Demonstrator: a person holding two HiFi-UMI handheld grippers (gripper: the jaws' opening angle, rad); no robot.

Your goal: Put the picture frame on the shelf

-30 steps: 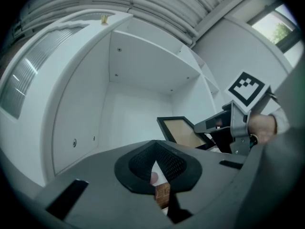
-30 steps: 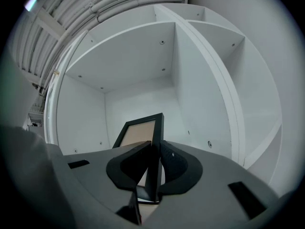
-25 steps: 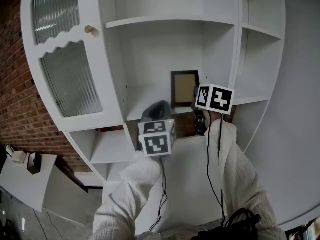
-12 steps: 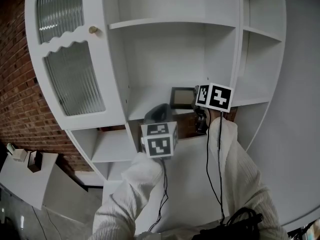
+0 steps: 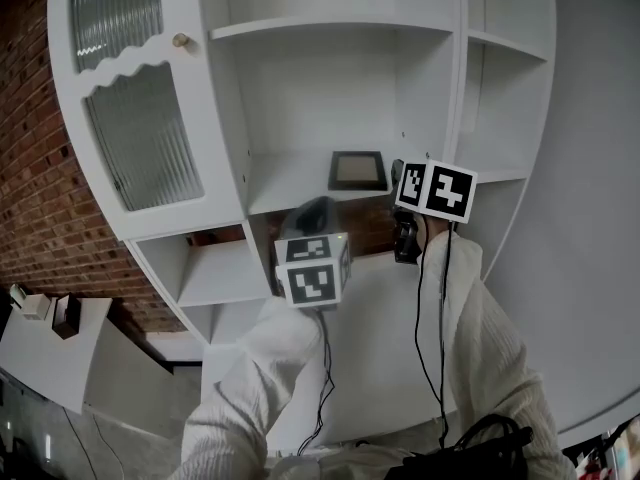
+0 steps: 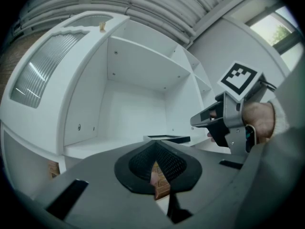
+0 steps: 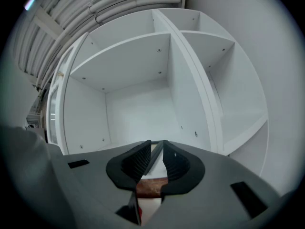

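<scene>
**Frame on the shelf, lying flat, both grippers off it**

From the left, the cabinet's ribbed-glass door [image 5: 140, 138] hangs open, clear of the work. Next comes the left gripper [image 6: 155, 156], held low in front of the cabinet. Its jaws are closed together with nothing between them, so it has no part in this.

In the middle, the picture frame [image 5: 358, 171] lies face up on the white shelf [image 5: 285, 183], towards the right end of that bay. It rests flat on the board, not propped upright.

To the right, the right gripper [image 7: 156, 154] sits just beside the frame's right edge. Its jaws are a narrow gap apart and grip nothing.

By my reckoning the placing is done. What may remain is to stand the frame up, if upright is wanted, and to draw both grippers away.
</scene>
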